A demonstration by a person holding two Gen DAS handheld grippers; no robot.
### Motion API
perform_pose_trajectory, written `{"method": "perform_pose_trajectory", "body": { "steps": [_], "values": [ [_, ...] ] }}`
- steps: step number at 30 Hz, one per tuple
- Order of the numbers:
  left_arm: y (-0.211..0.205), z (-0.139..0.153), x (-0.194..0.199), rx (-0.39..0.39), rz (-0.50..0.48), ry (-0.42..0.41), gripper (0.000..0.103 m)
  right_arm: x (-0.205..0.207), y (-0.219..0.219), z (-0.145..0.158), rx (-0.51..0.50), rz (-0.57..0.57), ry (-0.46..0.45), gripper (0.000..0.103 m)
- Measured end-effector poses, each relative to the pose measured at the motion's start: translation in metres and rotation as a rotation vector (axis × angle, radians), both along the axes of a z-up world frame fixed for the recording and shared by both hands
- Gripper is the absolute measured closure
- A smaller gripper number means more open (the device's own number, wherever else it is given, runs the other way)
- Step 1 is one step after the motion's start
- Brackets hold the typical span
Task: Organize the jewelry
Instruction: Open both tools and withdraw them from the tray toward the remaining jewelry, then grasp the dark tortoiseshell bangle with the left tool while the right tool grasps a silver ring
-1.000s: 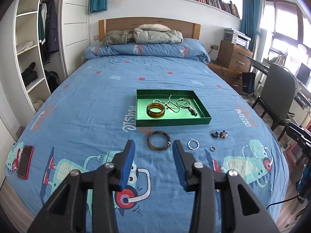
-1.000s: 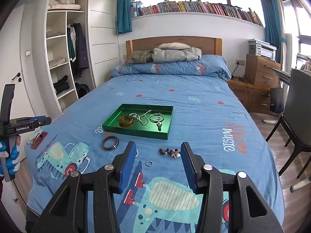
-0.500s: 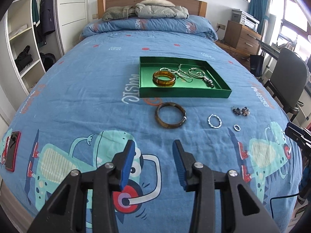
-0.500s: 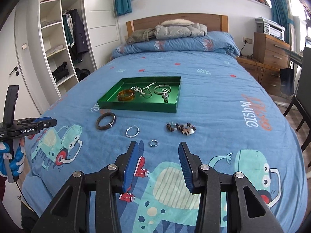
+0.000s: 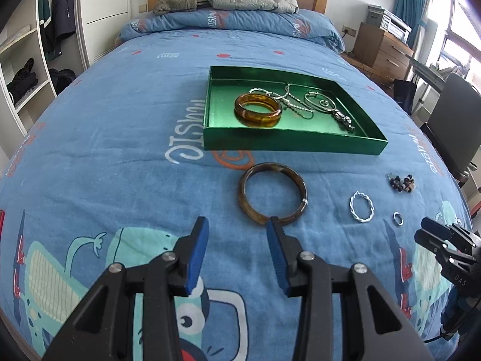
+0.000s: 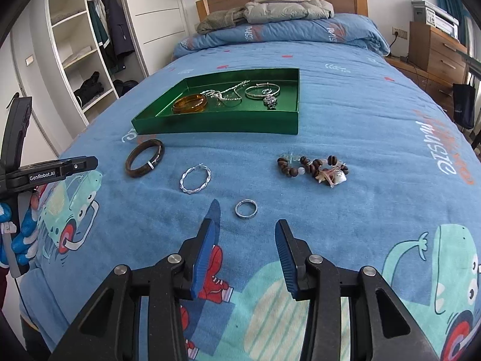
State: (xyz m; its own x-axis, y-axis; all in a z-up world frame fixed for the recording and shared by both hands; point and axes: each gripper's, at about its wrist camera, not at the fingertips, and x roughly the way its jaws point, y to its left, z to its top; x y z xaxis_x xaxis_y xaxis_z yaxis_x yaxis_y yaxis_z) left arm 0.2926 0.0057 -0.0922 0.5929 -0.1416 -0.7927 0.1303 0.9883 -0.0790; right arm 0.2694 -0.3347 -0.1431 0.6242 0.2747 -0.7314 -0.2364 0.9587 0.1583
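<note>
Left wrist view showed your left hand-held gripper (image 5: 237, 225) with its blue pads apart and nothing between them, pointed down at the bed (image 5: 120, 138). Directly ahead of it, just beyond the right-hand pad, lay the dark brown bangle (image 5: 272, 193), flat on the quilt with its near rim almost meeting that pad's tip. It sat slightly right of your centre line, so the closing line was off by a little. The bangle lay between you and the near wall of the green tray (image 5: 293, 144), which already held an amber bangle (image 5: 258, 110) and some chains.

On the right wrist view your right hand-held gripper (image 6: 246, 225) was also apart and empty, its jaws having just been closing a little. The small silver ring (image 6: 246, 208) lay flat just ahead of the gap, near the middle. The twisted silver hoop (image 6: 195, 179) sat farther off to the left, the bead bracelet (image 6: 312, 168) off to the right.

By my reading, your left was nearer the bangle and your right nearer the ring.
</note>
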Motion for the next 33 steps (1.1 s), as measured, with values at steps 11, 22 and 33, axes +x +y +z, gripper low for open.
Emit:
{"method": "perform_pose_trajectory", "body": {
  "steps": [11,22,33],
  "values": [
    [-0.016,-0.036,0.048,0.001,-0.018,0.073,0.065,0.028,0.018,-0.024,-0.058,0.033,0.027,0.067],
    [-0.025,-0.048,0.060,0.034,-0.017,0.086,0.066,0.036,0.015,-0.028,-0.059,0.025,0.025,0.074],
    [-0.032,-0.047,0.062,0.030,-0.008,0.123,0.094,0.031,0.015,-0.029,-0.033,-0.025,0.025,0.082]
  ]
}}
